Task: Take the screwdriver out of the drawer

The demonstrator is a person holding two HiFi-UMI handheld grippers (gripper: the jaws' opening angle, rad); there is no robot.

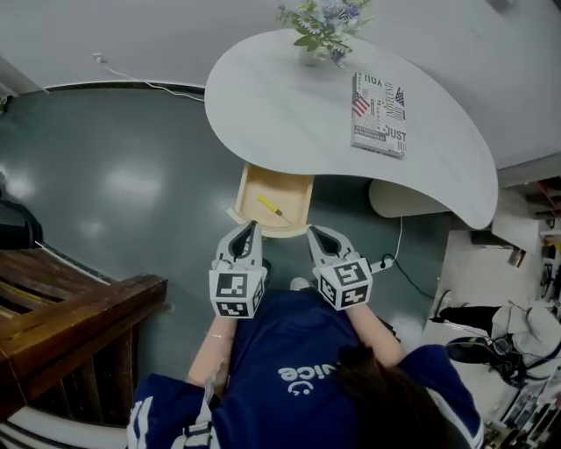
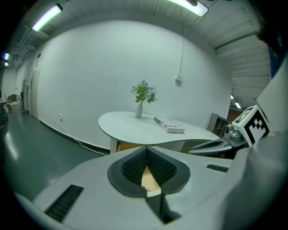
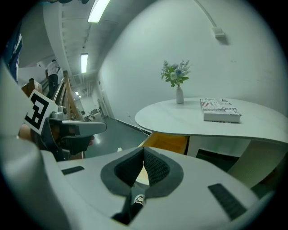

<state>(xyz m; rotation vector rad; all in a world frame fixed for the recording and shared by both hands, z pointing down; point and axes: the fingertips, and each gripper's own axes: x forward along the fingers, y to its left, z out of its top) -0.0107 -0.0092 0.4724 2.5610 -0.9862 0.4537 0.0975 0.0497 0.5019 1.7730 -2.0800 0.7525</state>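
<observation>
Your left gripper has its jaws pressed together, the ribbed pads meeting at the tips with nothing between them. Your right gripper is the same: jaws closed tight, pads touching, pinching nothing. Both hang side by side just in front of your chest, pointing forward and down at the open drawer. Their tips sit right at its near edge, the left one by the near left corner and the right one by the near right corner, and neither touches anything inside. The screwdriver lies flat on the drawer floor, between the two gripper tips and a little beyond them. Its long axis runs on a diagonal from far left to near right. The yellow part lies toward the far left and a thinner, darker end toward the near right, though it is too small to say more. The drawer is pulled out from under the near edge of the white table, which carries a book on the right and a small vase of flowers at the far side.
</observation>
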